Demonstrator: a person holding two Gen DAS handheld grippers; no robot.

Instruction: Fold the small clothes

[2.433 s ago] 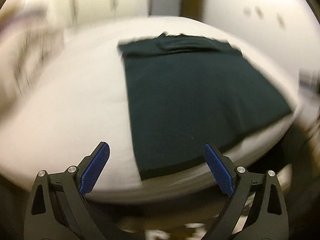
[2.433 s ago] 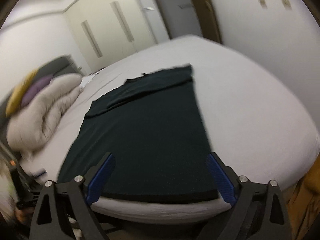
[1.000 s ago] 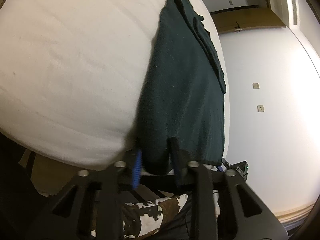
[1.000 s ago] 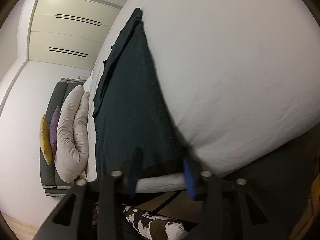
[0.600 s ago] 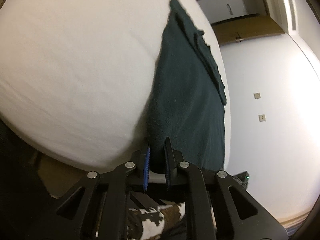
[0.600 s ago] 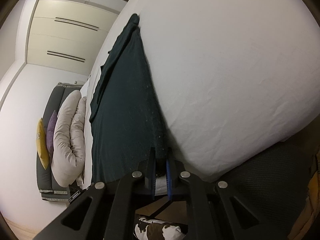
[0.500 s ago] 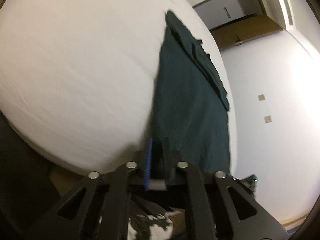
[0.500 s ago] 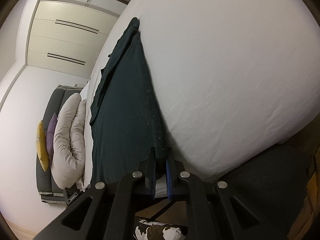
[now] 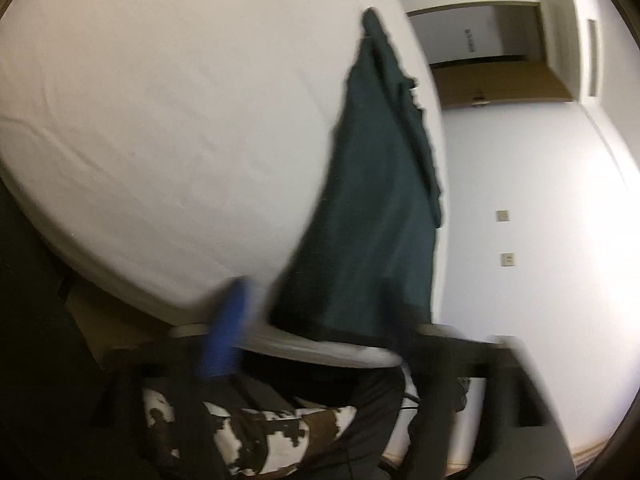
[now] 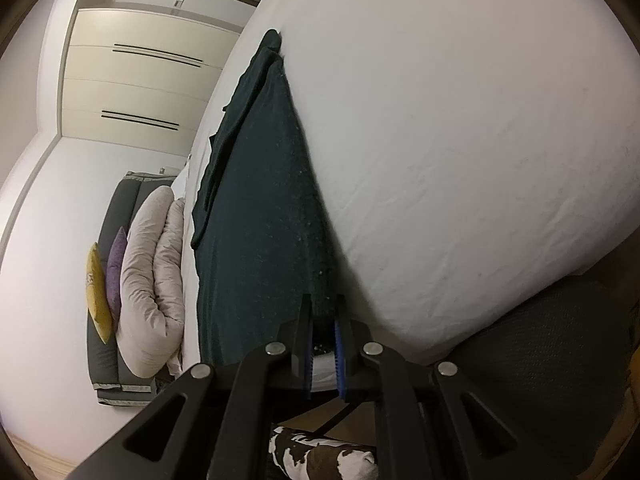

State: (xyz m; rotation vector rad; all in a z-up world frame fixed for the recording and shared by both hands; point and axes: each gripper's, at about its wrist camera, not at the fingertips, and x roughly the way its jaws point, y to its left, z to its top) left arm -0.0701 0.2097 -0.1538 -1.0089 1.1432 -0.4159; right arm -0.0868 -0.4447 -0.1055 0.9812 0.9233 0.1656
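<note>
Jaws of the left gripper (image 9: 310, 320) have just been opening and now stand wide, blurred, either side of the near hem of the dark green garment (image 9: 376, 208), which lies flat on the white bed (image 9: 180, 120). From the right wrist, the right gripper (image 10: 322, 344) has its jaws nearly closed, pinching the garment's near corner at the bed's edge.
</note>
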